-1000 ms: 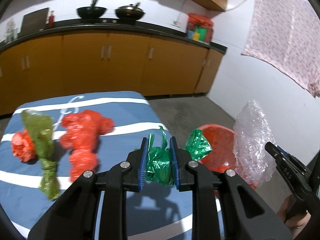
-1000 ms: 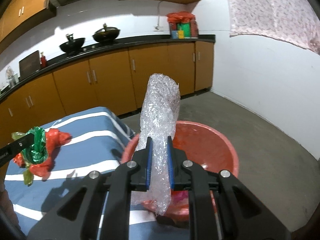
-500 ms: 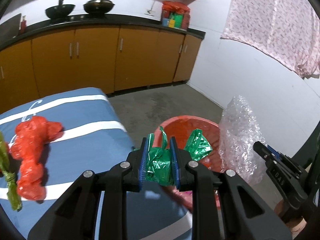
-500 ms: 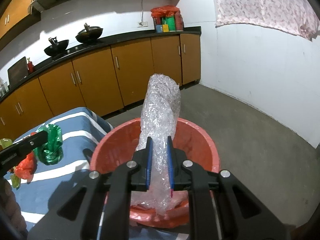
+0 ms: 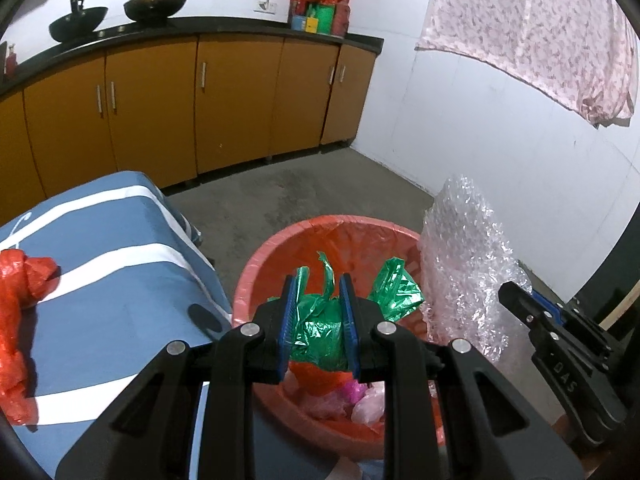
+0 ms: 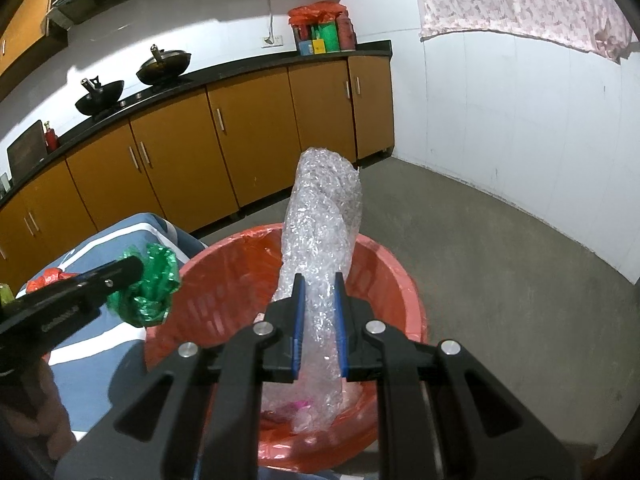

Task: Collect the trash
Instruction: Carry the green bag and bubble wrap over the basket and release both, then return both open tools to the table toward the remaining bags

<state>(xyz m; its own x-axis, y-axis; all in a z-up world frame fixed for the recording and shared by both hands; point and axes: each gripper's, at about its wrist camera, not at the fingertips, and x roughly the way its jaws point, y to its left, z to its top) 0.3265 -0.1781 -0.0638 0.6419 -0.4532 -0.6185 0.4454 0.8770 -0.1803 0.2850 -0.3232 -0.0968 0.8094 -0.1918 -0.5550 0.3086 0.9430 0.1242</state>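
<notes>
Your left gripper (image 5: 319, 296) pinches a green bag (image 5: 320, 330) between its pads, and your right gripper (image 6: 319, 306) is clamped on the bubble wrap (image 6: 320, 224). Both hang over the red bin (image 5: 280, 248), beside the striped table (image 5: 120, 248) where a red bag (image 5: 16, 312) lies.

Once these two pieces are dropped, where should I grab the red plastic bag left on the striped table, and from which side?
Take the red plastic bag at the pinched neck under its knotted top lobe, not the puffy body. It lies lengthwise on the striped table, so come down from above with the jaws across its narrow width. Only part of it shows at the frame's left edge, so check the waist before closing.
</notes>
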